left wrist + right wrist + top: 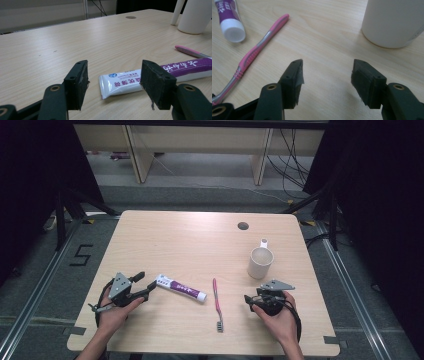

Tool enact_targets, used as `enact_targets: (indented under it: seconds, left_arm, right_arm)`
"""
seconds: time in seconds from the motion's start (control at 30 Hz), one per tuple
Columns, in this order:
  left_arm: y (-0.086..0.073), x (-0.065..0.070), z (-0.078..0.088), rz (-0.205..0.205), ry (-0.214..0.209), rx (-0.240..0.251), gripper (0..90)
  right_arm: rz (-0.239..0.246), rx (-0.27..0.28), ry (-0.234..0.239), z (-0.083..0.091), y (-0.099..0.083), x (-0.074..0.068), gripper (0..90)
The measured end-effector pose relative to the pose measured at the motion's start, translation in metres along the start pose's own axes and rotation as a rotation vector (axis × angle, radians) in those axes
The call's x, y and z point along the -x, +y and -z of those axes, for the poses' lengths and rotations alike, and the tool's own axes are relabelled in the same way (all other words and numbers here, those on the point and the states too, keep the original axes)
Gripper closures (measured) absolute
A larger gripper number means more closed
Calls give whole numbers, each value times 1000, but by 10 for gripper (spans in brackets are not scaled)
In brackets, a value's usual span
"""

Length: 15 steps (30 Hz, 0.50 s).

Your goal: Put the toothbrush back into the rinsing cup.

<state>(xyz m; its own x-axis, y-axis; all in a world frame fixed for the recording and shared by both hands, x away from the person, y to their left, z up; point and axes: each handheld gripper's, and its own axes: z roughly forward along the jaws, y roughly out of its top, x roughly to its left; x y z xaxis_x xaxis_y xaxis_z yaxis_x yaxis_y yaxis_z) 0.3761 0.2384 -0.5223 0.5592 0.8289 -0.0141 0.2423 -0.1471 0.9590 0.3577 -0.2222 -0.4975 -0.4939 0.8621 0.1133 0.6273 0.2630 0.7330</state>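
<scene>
A white and purple toothpaste tube (181, 288) (125, 83) lies flat on the wooden table (190, 240), with its crimped end toward my left gripper (146, 282) (115, 75). That gripper stands open just short of the tube's end, touching nothing. A pink toothbrush (217, 301) (257, 50) lies to the right of the tube, bristles toward the front edge. A white cup (260, 262) (394, 22) stands upright further right. My right gripper (251, 299) (328, 72) rests open near the table's front right, between the toothbrush and the cup, nothing between its jaws. The tube's white cap (232, 31) points toward it.
A round cable hole (243, 226) sits near the table's far edge. A white handle-like piece (264, 242) rises behind the cup. Dark stands and cables line the floor on both sides, and pale desks stand beyond the table.
</scene>
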Motion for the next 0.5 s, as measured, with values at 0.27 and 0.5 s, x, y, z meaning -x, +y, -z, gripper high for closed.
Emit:
enact_targets:
  seconds: [0.27,0.5]
  left_arm:
    - [0,0,0,2,3,2,392]
    - [0,1,-1,-1,-2,-3,394]
  right_arm:
    - [22,-100,-18,2,12,-2,428]
    - [6,-267,-22,4,33,-11,455]
